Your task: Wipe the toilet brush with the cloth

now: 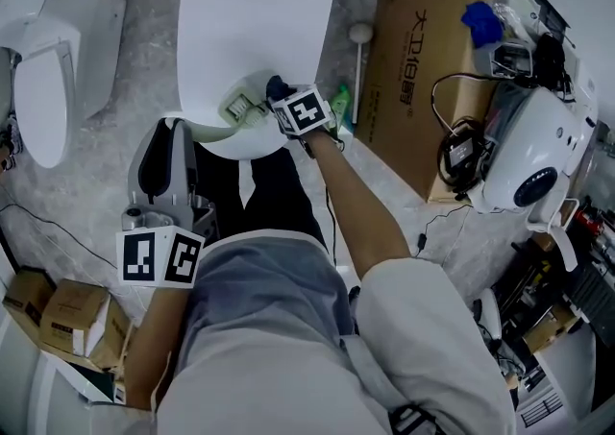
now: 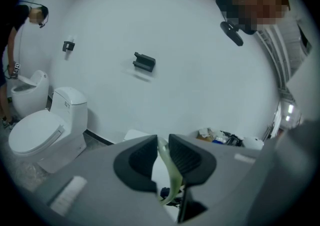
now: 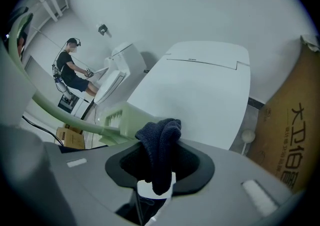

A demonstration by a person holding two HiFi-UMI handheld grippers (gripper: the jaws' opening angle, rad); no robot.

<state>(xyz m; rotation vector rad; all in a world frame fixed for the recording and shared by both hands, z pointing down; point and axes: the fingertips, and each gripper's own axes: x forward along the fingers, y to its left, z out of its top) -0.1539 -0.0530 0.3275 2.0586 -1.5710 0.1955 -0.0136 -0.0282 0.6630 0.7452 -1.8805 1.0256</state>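
Observation:
The pale green toilet brush has its head (image 1: pixel 242 107) resting on the closed white toilet lid (image 1: pixel 259 20). Its thin handle (image 2: pixel 169 170) is clamped in my left gripper (image 2: pixel 162 152), which sits low at the left of the head view (image 1: pixel 165 150). My right gripper (image 1: pixel 282 102) is shut on a dark blue cloth (image 3: pixel 160 145), which bulges out between the jaws. In the right gripper view the cloth touches the brush head (image 3: pixel 117 120), and the handle (image 3: pixel 35 95) curves away to the upper left.
A second white toilet (image 1: pixel 48 59) stands at the left. A large cardboard box (image 1: pixel 423 68) and a white appliance (image 1: pixel 538 155) with cables crowd the right. A white ball-headed stick (image 1: pixel 360 35) leans by the box. Small cartons (image 1: pixel 58 313) lie lower left. Another person (image 3: pixel 72 70) works far off.

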